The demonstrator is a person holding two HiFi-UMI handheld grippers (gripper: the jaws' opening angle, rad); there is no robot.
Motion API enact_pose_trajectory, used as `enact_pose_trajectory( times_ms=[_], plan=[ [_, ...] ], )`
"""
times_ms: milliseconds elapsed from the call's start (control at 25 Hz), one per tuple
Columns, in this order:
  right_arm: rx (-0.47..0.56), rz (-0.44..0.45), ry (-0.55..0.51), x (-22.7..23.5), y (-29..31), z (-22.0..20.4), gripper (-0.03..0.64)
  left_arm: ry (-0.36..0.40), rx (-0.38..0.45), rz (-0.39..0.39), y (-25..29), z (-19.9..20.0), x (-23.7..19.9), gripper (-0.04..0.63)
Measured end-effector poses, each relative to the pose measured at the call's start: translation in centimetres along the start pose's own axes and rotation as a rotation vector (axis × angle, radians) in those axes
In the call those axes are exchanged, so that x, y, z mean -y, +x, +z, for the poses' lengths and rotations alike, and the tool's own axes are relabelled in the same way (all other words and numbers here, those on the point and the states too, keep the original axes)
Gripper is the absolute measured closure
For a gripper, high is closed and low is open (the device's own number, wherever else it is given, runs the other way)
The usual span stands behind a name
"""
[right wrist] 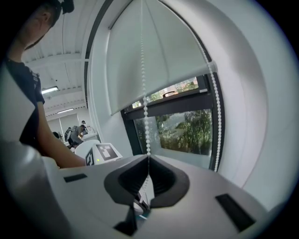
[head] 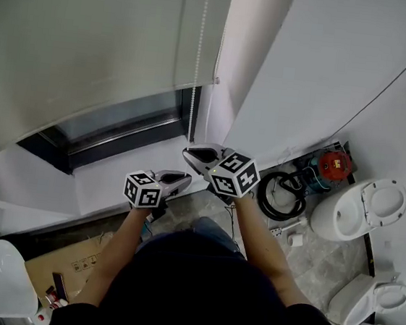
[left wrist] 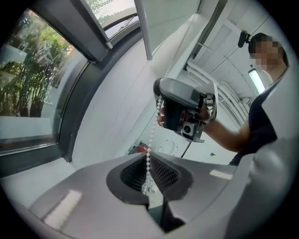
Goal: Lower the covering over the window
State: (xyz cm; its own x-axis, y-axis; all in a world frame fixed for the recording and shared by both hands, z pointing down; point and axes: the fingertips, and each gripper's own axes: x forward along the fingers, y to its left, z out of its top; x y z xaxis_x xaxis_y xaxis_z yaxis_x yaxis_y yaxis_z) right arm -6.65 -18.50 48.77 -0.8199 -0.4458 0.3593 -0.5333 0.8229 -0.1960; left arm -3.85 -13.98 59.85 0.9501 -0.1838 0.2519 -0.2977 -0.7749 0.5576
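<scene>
**A:** Jaws, quick?

**B:** Both clenched on the bead chain (right wrist: 144,93). My left gripper (head: 185,181) pinches it lower down and my right gripper (head: 189,153) grips it just above. The chain runs taut from one pair of jaws up to the other.

**A:** And the covering?

**B:** The roller blind (head: 85,43) hangs over most of the window (head: 123,123). Its bottom edge stops short, so I see a strip of pane below it. The chain drops along the blind's right side, straight down to my jaws.

**A:** Anything else around?

**B:** On the floor to my right there's a white toilet (head: 362,205), a second toilet (head: 377,298) nearer me, and a coiled black hose (head: 283,195) by the wall. There's a cardboard box (head: 82,264) at lower left.
</scene>
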Motion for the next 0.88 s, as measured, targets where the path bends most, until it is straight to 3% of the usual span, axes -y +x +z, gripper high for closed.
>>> enact_pose_trajectory(
  times_ms=[880],
  plan=[
    [-0.119, 0.003, 0.064, 1.0, 2.2, -5.9, 0.601, -0.079, -0.105, 0.064, 0.1, -5.4, -2.6, 0.572]
  ],
)
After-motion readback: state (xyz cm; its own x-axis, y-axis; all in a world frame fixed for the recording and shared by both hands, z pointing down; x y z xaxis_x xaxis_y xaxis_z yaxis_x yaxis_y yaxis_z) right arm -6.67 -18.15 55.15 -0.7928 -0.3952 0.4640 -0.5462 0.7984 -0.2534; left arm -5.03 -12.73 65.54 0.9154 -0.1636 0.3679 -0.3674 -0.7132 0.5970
